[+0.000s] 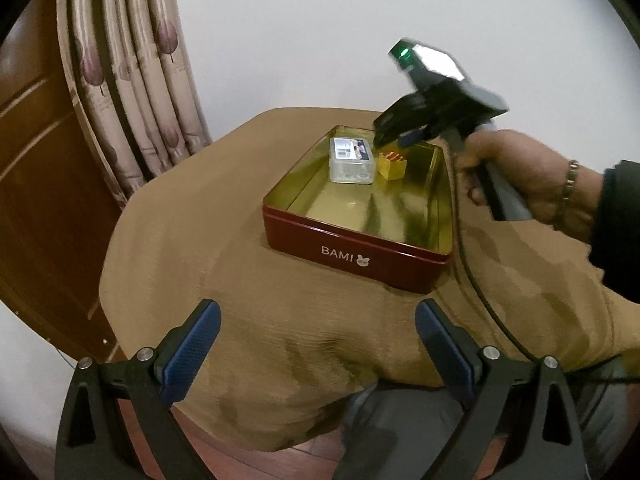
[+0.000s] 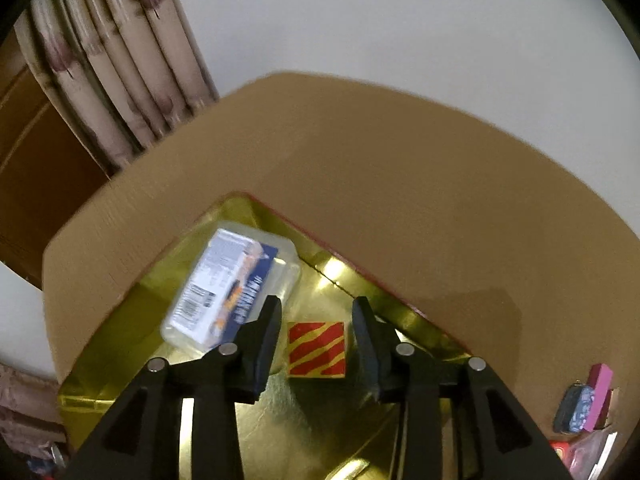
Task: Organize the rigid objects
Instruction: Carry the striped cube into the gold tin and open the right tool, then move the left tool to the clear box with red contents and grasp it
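A red tin [image 1: 352, 258] marked BAMI, gold inside, sits on the tan cloth. Inside at its far end lie a clear plastic case [image 1: 352, 160] with a printed label and a small yellow box [image 1: 393, 166] with red stripes. In the right wrist view the case [image 2: 232, 284] lies left of the striped box [image 2: 317, 349] within the tin's gold wall [image 2: 120, 312]. My right gripper [image 2: 316, 312] is open, its fingers apart just above the striped box, not touching it; it also shows in the left wrist view [image 1: 394, 136]. My left gripper [image 1: 318, 316] is open and empty, near the table's front.
The round table wears a tan cloth [image 1: 200, 264]. A curtain [image 1: 132, 92] and a wooden door [image 1: 36, 184] stand at the left. A cable [image 1: 464, 248] runs from the right gripper past the tin. Small pink and blue items [image 2: 588, 400] lie at the far right.
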The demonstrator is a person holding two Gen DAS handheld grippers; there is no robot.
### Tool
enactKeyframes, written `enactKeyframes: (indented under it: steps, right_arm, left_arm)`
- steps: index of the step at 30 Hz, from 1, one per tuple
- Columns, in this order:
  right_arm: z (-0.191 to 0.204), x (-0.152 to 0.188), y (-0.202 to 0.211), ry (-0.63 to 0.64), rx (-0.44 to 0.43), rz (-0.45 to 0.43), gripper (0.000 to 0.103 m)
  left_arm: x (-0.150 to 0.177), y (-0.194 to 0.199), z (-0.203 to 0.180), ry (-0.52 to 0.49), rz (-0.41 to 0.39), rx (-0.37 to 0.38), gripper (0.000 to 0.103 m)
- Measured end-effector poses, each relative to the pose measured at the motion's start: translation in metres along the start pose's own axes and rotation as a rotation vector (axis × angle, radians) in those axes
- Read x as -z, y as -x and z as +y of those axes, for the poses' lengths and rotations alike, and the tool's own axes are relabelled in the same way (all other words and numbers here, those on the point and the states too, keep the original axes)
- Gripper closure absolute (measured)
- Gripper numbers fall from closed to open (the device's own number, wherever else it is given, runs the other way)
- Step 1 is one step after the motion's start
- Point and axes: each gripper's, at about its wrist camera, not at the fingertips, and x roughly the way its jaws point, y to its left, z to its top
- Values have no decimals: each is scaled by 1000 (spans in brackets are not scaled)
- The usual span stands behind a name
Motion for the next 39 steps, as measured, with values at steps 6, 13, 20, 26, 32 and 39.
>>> enactKeyframes:
  steps: [6, 13, 20, 26, 32, 39]
  right_arm:
    - [-41, 53, 96, -56, 29, -217, 64]
    - [-146, 188, 188, -101, 406, -276, 50]
    - [-259, 291, 232, -260, 617, -188, 50]
    - [-282, 321, 229, -368, 582, -208, 50]
    - [-282, 326, 231, -352, 512, -223, 49]
    - [-281, 329, 230, -364, 462, -259, 49]
  left_arm:
    - [5, 6, -15, -48, -26, 47, 6]
    - [4, 21, -59, -146, -21, 228, 6]
    - [-29, 2, -120, -166, 59, 378, 7]
    - [-65, -32, -177, -165, 136, 467, 7]
    - [-105, -72, -234, -55, 248, 560, 7]
    - [-133, -121, -278, 50, 391, 519, 17]
